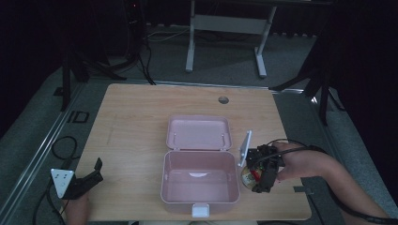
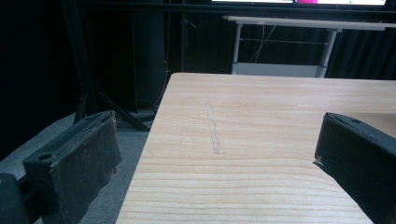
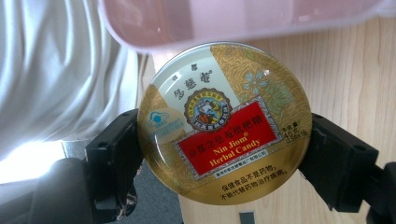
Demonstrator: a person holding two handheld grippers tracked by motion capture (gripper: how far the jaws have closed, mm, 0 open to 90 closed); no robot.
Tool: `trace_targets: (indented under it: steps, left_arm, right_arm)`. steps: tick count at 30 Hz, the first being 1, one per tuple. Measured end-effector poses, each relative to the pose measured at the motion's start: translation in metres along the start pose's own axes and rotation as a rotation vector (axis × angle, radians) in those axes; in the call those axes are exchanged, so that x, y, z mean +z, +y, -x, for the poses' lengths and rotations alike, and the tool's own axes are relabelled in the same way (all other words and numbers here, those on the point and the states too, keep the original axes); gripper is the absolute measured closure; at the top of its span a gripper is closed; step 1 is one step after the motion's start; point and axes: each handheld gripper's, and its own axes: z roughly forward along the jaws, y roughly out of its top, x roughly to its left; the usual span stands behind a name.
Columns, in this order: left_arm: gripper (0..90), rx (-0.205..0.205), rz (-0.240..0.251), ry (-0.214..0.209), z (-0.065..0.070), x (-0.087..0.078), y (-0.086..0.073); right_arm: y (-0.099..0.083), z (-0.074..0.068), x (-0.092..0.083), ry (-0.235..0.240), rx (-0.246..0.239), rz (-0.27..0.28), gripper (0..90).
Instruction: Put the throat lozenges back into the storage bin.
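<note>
Right tongs clench round gold candy tin with red label, just beside open pink plastic lunchbox on wooden surface. Left tongs released, empty, at surface's left edge.

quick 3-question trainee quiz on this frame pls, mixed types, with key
1. True or false: the pink box on the table has its lid shut.
2. The right gripper is clamped on: A) a round candy tin B) a bottle C) nothing.
3. Fill in: the left gripper has its jaws ____, with nothing between them.

Key: 1 false, the lid lies open behind the box. 2 A. 3 open.
</note>
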Motion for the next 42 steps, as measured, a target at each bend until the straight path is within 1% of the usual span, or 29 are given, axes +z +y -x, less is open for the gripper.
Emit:
trace_targets:
  steps: [5,6,8,9,10,16,18,20,26,27,28,29,31,32,34,37,40,42]
  left_arm:
    - [0.4,-0.002,-0.001,-0.002,0.0,0.0,0.0]
    - [0.3,-0.001,-0.001,-0.003,0.0,0.0,0.0]
    - [0.4,-0.001,-0.001,-0.003,0.0,0.0,0.0]
    - [0.4,-0.001,-0.001,-0.003,0.0,0.0,0.0]
    - [0.4,0.0,-0.001,-0.003,0.0,0.0,0.0]
    - [0.4,-0.001,-0.001,-0.006,0.0,0.0,0.0]
    - [0.4,0.001,-0.003,-0.008,0.0,0.0,0.0]
    - [0.4,-0.001,-0.002,-0.008,-0.001,0.0,0.0]
    - [0.4,0.0,-0.003,-0.009,0.0,0.0,0.0]
    - [0.4,-0.002,-0.002,-0.007,-0.001,0.0,0.0]
    - [0.3,-0.001,-0.002,-0.007,0.0,0.0,0.0]
    - [0.4,0.0,-0.002,-0.007,0.0,0.0,0.0]
    - [0.4,0.0,-0.003,-0.008,-0.001,0.0,0.0]
    - [0.4,-0.001,-0.002,-0.008,-0.001,0.0,0.0]
    - [0.4,-0.002,-0.002,-0.008,-0.001,0.0,0.0]
    - [0.4,-0.001,-0.001,-0.009,-0.001,0.0,0.0]
    - [0.4,0.001,-0.002,-0.01,0.0,0.0,0.0]
    - [0.4,-0.001,-0.002,-0.011,-0.001,0.0,0.0]
  right_arm:
    - [0.02,-0.003,-0.004,-0.003,-0.044,0.003,20.0]
    - [0.025,-0.004,-0.004,-0.01,-0.06,0.001,20.0]
    - [0.027,-0.004,-0.003,-0.011,-0.068,0.003,20.0]
    - [0.034,-0.005,-0.003,-0.017,-0.088,0.004,20.0]
    - [0.037,-0.006,-0.003,-0.018,-0.093,0.005,20.0]
    - [0.056,-0.009,0.0,-0.007,-0.149,0.02,20.0]
    - [0.062,-0.011,0.0,-0.012,-0.162,0.026,20.0]
    - [0.066,-0.011,0.001,-0.007,-0.172,0.04,20.0]
    - [0.073,-0.011,0.007,-0.006,-0.19,0.029,20.0]
    - [0.075,-0.011,0.009,-0.005,-0.197,0.03,20.0]
    - [0.079,-0.011,0.014,-0.019,-0.204,0.029,20.0]
    - [0.08,-0.01,0.016,-0.016,-0.202,0.026,20.0]
    - [0.082,-0.008,0.021,-0.013,-0.211,0.037,20.0]
    - [0.083,-0.008,0.023,-0.007,-0.205,0.031,20.0]
    - [0.084,-0.006,0.029,-0.002,-0.213,0.02,20.0]
    - [0.085,-0.003,0.042,0.017,-0.204,-0.004,20.0]
    - [0.087,0.0,0.057,0.013,-0.204,-0.035,20.0]
    - [0.088,0.003,0.065,0.016,-0.203,-0.042,20.0]
